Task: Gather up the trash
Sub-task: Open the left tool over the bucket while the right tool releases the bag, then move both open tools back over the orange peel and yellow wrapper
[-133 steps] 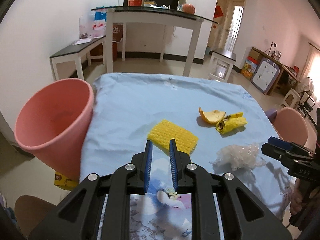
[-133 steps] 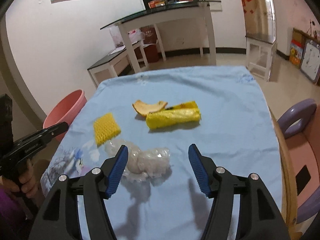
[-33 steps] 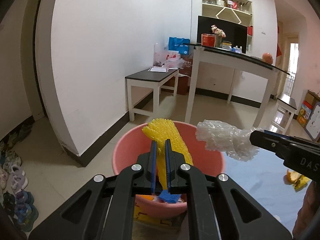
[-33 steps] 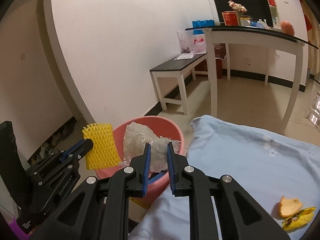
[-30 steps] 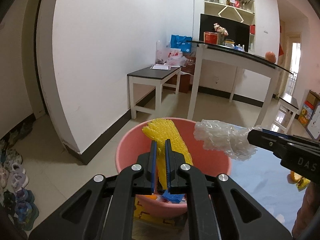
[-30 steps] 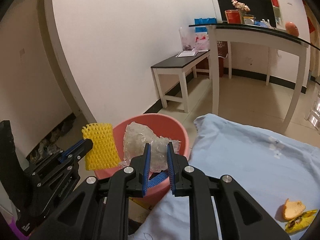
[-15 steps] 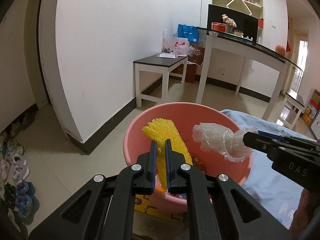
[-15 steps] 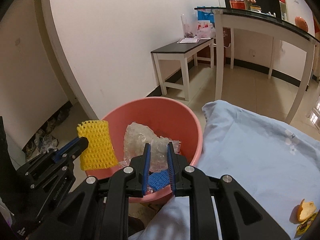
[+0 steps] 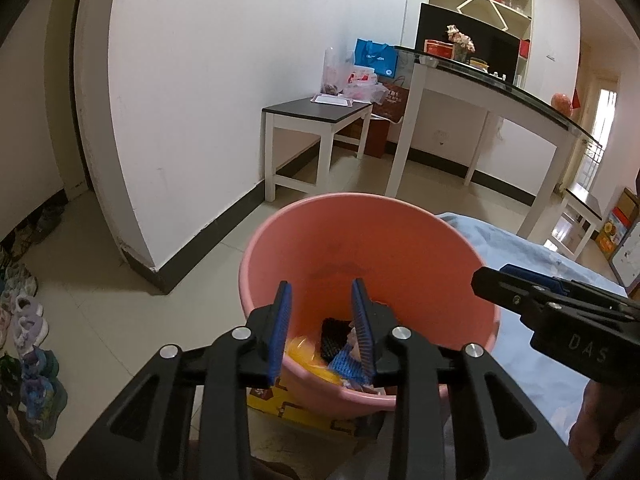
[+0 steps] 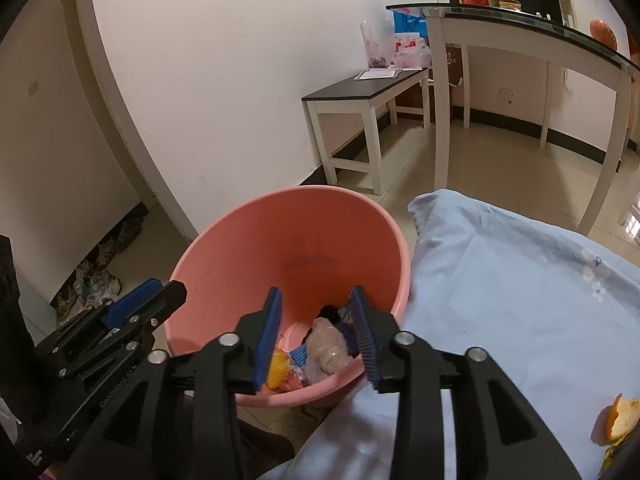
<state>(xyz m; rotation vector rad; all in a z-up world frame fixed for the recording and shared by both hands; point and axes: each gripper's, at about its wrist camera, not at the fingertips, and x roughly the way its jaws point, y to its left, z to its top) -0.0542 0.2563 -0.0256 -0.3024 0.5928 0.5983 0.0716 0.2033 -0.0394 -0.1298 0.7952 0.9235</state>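
A pink bucket stands on the floor beside the table. My left gripper hangs over its mouth, its jaws opening with nothing between them. My right gripper is over the bucket too, jaws opening and empty. The crumpled clear plastic wrap lies at the bottom of the bucket. Beside it is a yellow piece, along with blue and black mesh scraps. Each view shows the other gripper from the side: the right gripper and the left gripper. An orange peel lies on the table.
The table with its light blue cloth borders the bucket on the right. A yellow box sits under the bucket. A low white bench and a tall white table stand behind. Shoes line the floor at left.
Both grippers have opened over the bucket. The yellow foam net has left the left gripper and the plastic wrap has left the right one. Both now lie inside the bucket.
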